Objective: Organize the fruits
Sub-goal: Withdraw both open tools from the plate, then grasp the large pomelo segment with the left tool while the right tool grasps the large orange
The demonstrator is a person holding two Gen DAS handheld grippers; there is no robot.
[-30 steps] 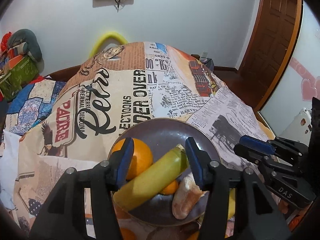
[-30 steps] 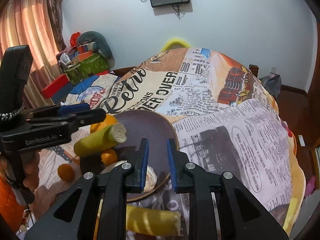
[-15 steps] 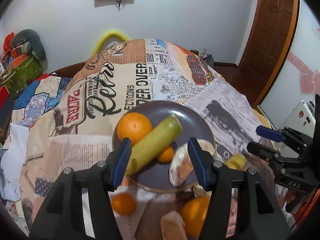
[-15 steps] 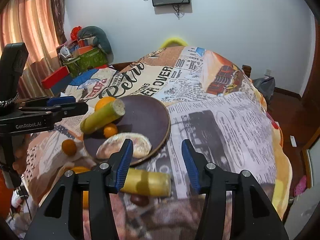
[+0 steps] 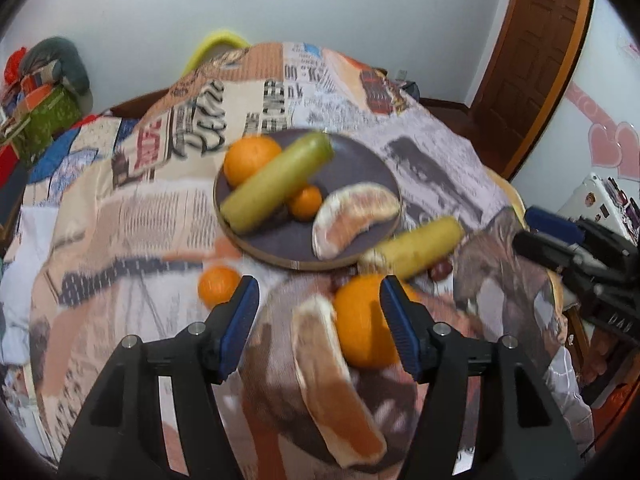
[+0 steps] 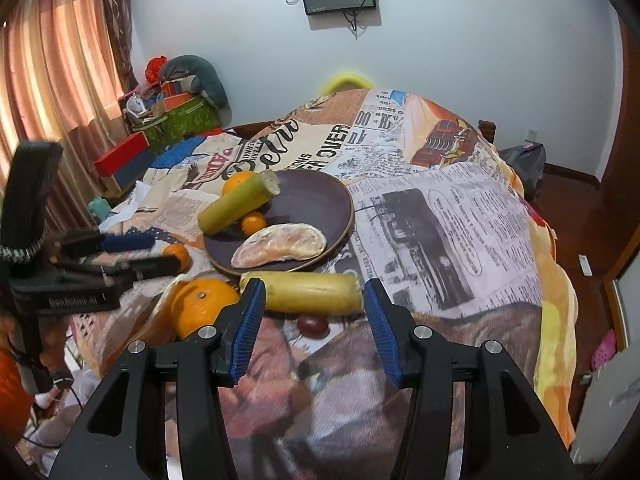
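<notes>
Left wrist view: the left gripper, jaws just widened and holding nothing, hangs above a pomelo wedge and a big orange on the printed blanket. Beyond, the dark plate carries 4 fruits (1 a long green-yellow piece). Right wrist view: the right gripper stands apart, empty, over a yellow piece lying just near the plate's rim.

From my right gripper, jaws apart and gripping nothing, a yellow banana piece lies crosswise at twelve o'clock. A grape sits just below it. A big orange rests at ten o'clock. Beyond, the dark plate holds more fruit.
</notes>
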